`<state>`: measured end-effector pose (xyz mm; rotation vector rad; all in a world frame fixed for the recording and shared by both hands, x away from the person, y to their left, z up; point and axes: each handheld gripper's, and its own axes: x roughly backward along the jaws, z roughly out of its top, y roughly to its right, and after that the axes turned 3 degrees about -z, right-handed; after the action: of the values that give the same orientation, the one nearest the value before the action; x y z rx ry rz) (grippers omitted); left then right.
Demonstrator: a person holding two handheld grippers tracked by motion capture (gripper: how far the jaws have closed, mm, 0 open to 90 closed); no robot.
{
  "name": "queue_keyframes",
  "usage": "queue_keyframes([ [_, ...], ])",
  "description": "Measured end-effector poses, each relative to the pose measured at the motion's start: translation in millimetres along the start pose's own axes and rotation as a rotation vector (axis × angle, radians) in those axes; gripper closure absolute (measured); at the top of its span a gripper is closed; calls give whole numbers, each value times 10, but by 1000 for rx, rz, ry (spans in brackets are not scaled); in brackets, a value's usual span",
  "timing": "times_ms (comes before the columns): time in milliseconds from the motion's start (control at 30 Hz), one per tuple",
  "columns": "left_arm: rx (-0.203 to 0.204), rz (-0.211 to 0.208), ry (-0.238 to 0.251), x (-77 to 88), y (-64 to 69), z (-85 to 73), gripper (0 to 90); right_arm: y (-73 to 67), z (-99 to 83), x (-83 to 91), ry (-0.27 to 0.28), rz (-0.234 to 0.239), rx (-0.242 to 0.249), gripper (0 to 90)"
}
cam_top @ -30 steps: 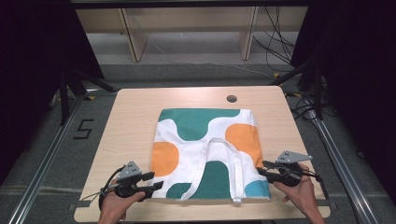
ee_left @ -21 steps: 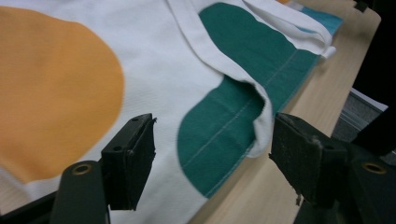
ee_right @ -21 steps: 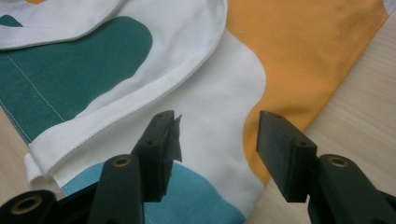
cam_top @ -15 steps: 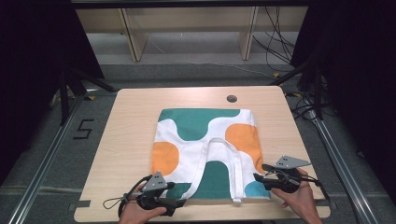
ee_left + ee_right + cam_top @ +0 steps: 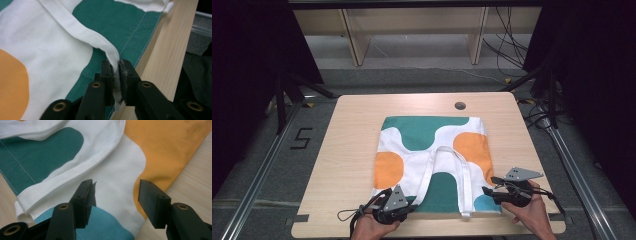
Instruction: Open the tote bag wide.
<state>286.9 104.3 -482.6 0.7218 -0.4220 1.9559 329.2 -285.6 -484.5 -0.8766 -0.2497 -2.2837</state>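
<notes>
From my remote station, I see a tote bag (image 5: 432,160) lying flat on the wooden table (image 5: 347,150), patterned in white, teal and orange, its mouth and white straps (image 5: 447,170) turned toward the near edge. The bag sits a little right of the table's centre, its near hem almost at the table's near edge.

At the near left corner of the bag, my left gripper (image 5: 411,209) has just closed its jaws, and the left gripper view shows them clamped on a pinch of white fabric (image 5: 113,58), the end of one strap where it meets the teal hem. The cloth rises in a small ridge into the jaws, with the pale table edge (image 5: 162,57) running just beside them. A hand (image 5: 369,229) holds this gripper from the near side, its cable looping on the table to the left.

At the near right corner, my right gripper (image 5: 488,186) rests low over the bag with its jaws standing apart. The right gripper view shows both pads (image 5: 150,197) above white and light-blue cloth, with the orange patch (image 5: 170,147) beyond the right jaw and the other strap (image 5: 75,171) curving past the left jaw. Nothing is pinched between them. The right hand (image 5: 529,212) lies at the table's near edge.

A small dark round hole (image 5: 460,105) marks the far side of the table.
</notes>
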Motion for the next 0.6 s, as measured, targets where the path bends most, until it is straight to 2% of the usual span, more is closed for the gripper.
queue_keyframes([
  [67,-4,6,27,43,-31,46,862,-4,4,5,3,4,0,473],
  [100,7,-3,46,68,-34,82,864,4,7,-3,15,16,12,474],
  [133,-4,2,57,118,-59,138,866,-6,9,-3,31,20,-2,475],
  [167,7,-2,75,151,-70,188,868,-7,20,13,19,18,2,475],
  [200,3,-4,73,192,-88,230,869,-11,30,24,22,23,1,475],
  [233,13,9,110,219,-108,288,869,-48,36,40,10,40,-36,475],
  [267,13,6,132,256,-151,360,869,-28,51,38,46,46,-2,480],
  [300,16,18,139,287,-177,409,869,-50,70,75,50,89,-57,481],
  [333,11,24,159,312,-223,468,869,-36,91,95,70,91,-40,481],
  [367,9,26,149,345,-270,529,870,-54,121,136,69,88,-34,478],
  [400,14,35,168,361,-324,585,869,-75,159,179,79,92,-26,473],
  [433,7,42,170,376,-370,626,869,-96,195,205,111,109,-30,468],
  [500,25,45,195,394,-493,720,870,-177,288,304,118,121,-10,441],
  [533,28,48,192,406,-541,755,870,-203,320,319,125,146,10,431],
  [600,55,51,198,420,-611,805,870,-281,378,373,126,148,44,402],
])
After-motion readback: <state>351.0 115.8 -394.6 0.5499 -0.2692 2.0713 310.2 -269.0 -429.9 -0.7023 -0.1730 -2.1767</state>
